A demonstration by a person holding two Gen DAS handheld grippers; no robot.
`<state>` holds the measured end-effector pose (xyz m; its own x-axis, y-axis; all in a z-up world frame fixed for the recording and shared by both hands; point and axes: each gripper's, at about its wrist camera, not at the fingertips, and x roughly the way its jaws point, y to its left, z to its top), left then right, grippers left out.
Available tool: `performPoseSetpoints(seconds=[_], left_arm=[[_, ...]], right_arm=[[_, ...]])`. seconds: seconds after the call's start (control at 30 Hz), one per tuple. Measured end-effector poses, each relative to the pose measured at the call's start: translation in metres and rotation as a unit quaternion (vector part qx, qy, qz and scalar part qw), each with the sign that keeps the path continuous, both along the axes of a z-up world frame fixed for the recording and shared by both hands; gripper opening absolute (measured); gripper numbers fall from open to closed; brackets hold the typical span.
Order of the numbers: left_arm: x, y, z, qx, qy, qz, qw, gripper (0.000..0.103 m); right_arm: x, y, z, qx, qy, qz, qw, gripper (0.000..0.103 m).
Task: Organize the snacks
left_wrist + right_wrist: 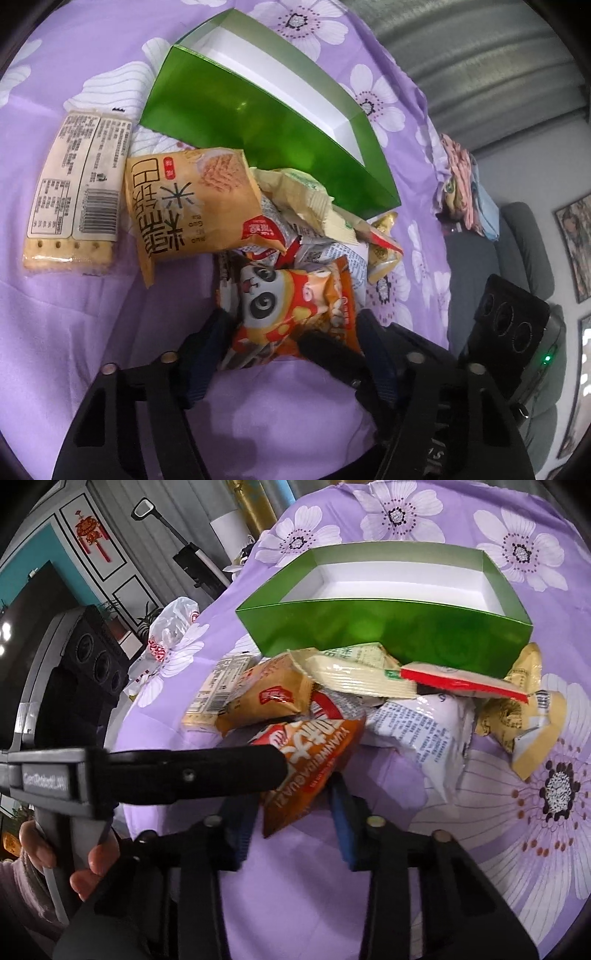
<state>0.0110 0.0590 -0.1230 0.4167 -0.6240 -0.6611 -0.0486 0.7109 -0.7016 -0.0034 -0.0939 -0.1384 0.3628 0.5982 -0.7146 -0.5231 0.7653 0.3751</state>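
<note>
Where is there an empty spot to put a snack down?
Inside the green box: its white floor shows bare. The purple cloth left of the panda packet, below the cracker pack, is bare too. Crowded: the snack heap against the box's front wall.

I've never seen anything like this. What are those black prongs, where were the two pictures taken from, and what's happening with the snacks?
There is no robot here: a person holds a two-fingered gripper in each hand, each with a wide-angle camera looking along its fingers. One picture is from the left gripper, the other from the right gripper; that one also shows a hand on the left tool's handle. On the purple flowered cloth lie a heap of snack packets, a cracker pack and an empty green box. Both grippers appear to pinch the same orange panda packet.
</note>
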Motion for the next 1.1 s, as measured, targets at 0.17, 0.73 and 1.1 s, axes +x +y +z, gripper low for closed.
performPoseSetpoints(seconds=[0.17, 0.73, 1.1], left_arm=[[-0.005, 0.005, -0.005, -0.006, 0.004, 0.006, 1.0000, 0.054], [0.020, -0.005, 0.082, 0.017, -0.101, -0.015, 0.9946, 0.053], [0.098, -0.003, 0.096, 0.046, -0.114, -0.005, 0.9924, 0.053]], right_arm=[[0.000, -0.007, -0.004, -0.001, -0.007, 0.001, 1.000, 0.030], [0.003, -0.025, 0.068, 0.030, -0.110, -0.004, 0.993, 0.028], [0.075, -0.021, 0.087, 0.045, -0.145, -0.034, 0.988, 0.028]])
